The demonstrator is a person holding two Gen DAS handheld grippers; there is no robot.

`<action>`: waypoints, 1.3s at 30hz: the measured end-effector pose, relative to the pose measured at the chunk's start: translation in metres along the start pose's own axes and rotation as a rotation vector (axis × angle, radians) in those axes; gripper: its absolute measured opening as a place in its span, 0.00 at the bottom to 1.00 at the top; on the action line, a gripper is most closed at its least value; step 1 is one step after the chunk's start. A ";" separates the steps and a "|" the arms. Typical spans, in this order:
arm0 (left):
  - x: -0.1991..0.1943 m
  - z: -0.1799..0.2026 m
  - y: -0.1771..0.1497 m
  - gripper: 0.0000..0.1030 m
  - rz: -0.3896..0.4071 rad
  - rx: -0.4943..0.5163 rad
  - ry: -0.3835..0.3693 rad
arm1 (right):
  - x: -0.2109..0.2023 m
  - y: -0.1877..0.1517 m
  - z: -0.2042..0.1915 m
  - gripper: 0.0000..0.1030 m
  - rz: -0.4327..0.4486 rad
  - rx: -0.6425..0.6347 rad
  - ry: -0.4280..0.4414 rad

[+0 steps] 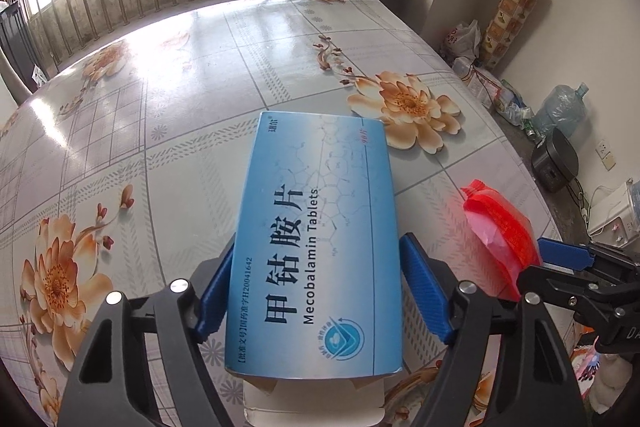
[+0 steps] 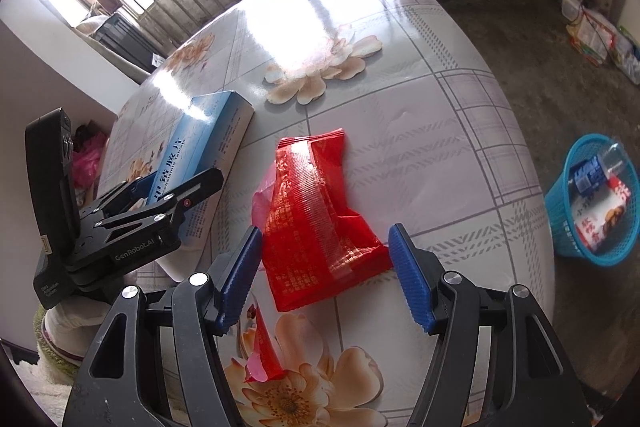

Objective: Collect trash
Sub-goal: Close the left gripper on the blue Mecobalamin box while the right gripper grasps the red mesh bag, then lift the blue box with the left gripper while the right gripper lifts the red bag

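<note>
Blue basket (image 2: 592,199) on the floor beside the table (image 2: 420,99) already holds several wrappers and cartons, so part of the collecting is done. Two items left on the table: box (image 1: 316,251) and red bag (image 2: 320,223), lying near each other. Left gripper (image 1: 312,291) straddles the box; its pads look to be touching or nearly touching the box sides, but a firm grip cannot be confirmed, and the box appears to rest on the table. Right gripper (image 2: 324,275) is spread wide around the near end of the bag, pads just beside it, not pressing. A small red scrap (image 2: 262,355) also lies nearer the edge. Judgement: both pickups pending, then transfer to basket.
</note>
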State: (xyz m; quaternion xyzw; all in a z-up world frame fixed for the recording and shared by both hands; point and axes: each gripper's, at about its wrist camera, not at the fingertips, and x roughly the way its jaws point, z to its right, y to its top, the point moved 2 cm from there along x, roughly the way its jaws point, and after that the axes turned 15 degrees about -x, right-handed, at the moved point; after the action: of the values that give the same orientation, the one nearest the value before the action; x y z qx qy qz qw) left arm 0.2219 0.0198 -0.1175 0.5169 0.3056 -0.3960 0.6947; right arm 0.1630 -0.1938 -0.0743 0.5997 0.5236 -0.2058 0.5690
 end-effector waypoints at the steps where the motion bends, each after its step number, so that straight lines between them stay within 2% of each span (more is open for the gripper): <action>1: 0.000 0.001 0.000 0.70 0.001 0.000 0.002 | 0.001 0.000 0.000 0.61 -0.002 0.001 -0.001; 9: -0.004 -0.001 -0.005 0.68 -0.010 0.006 -0.007 | 0.001 0.003 0.000 0.56 -0.009 0.007 -0.005; 13: -0.014 0.000 -0.019 0.68 -0.051 -0.001 -0.061 | -0.001 0.001 0.001 0.56 -0.014 0.014 -0.016; 16: -0.020 -0.001 -0.028 0.68 -0.091 -0.027 -0.131 | -0.003 -0.001 0.001 0.56 -0.020 0.019 -0.025; 18: -0.022 -0.003 -0.029 0.69 -0.100 -0.054 -0.142 | -0.005 -0.003 0.002 0.56 -0.020 0.019 -0.028; 20: -0.022 -0.003 -0.027 0.73 -0.087 -0.050 -0.121 | -0.007 -0.003 0.001 0.57 -0.018 0.011 -0.033; 25: -0.017 0.008 -0.031 0.80 -0.071 0.033 -0.061 | -0.008 -0.002 -0.002 0.57 -0.023 -0.009 -0.055; 31: -0.010 0.016 -0.033 0.81 -0.037 0.104 -0.002 | -0.005 -0.004 -0.002 0.57 -0.032 -0.008 -0.062; 39: -0.006 0.017 -0.031 0.81 -0.020 0.111 0.022 | -0.004 -0.005 -0.003 0.57 -0.033 -0.007 -0.065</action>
State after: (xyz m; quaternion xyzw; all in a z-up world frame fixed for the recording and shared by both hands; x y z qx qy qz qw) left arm 0.1927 0.0000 -0.1222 0.5559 0.2960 -0.4136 0.6575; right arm 0.1568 -0.1940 -0.0725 0.5819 0.5154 -0.2327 0.5845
